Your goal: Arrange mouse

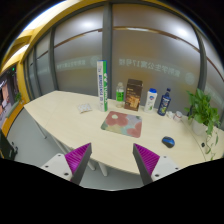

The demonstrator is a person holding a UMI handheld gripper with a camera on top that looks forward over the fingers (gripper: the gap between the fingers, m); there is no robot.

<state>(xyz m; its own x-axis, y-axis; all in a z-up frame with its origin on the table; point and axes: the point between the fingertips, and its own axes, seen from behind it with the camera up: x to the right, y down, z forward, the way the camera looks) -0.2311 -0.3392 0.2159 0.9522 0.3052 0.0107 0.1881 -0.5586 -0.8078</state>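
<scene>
Dark mouse (pixel 168 142) right of mouse pad (pixel 122 123) on desk (pixel 60 118) | claw (pixel 110 160) released, empty, well short | risk: plant (pixel 203 106) and cables near mouse could snag approach

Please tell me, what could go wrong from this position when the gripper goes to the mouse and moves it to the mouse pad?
1. The mouse lies far beyond the open gripper, near the table's edge; a clumsy push might send it off.
2. The potted plant stands close to the mouse, so the fingers could brush its leaves.
3. Bottles and boxes stand just behind the mouse pad; overshooting could knock them.
</scene>
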